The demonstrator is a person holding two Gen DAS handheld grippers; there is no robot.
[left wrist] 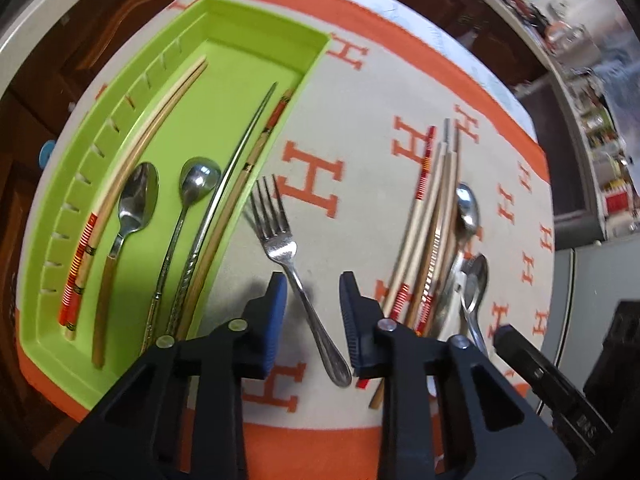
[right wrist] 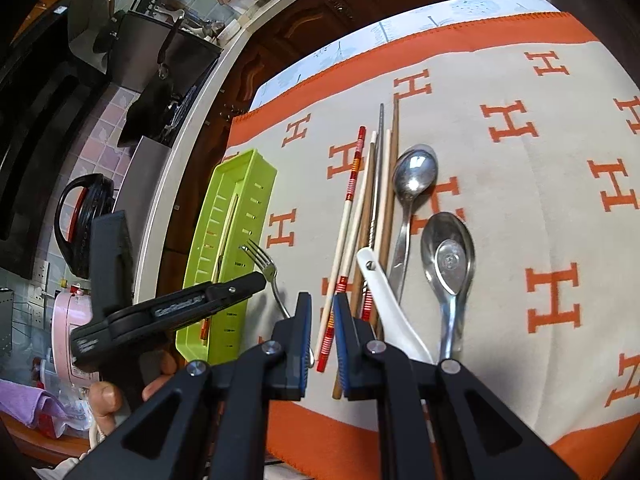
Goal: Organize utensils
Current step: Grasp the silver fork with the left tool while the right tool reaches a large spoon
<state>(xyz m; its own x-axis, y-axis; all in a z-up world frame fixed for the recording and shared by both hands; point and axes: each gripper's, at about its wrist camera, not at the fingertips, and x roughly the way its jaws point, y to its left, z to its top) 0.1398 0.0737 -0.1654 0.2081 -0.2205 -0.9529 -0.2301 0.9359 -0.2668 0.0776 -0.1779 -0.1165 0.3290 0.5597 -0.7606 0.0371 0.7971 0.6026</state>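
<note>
A steel fork (left wrist: 280,236) lies on the beige cloth with orange H marks (left wrist: 360,120), just right of the green tray (left wrist: 240,80). My left gripper (left wrist: 313,292) stands open, one finger on each side of the fork's handle. The tray holds chopsticks, two spoons (left wrist: 138,196) and a long metal stick. A pile of chopsticks (right wrist: 360,200) and spoons (right wrist: 414,172) lies on the cloth. My right gripper (right wrist: 323,320) is at the pile's near end, narrowly open, with a red-striped chopstick (right wrist: 326,340) in the gap. I see no pad touching it.
A white ceramic spoon (right wrist: 384,292) and a large steel spoon (right wrist: 448,252) with a smaller one nested in it lie beside the chopsticks. A hand (right wrist: 108,396) holds the left gripper. Dark cabinets, a counter with pots, and a pink appliance (right wrist: 68,320) surround the table.
</note>
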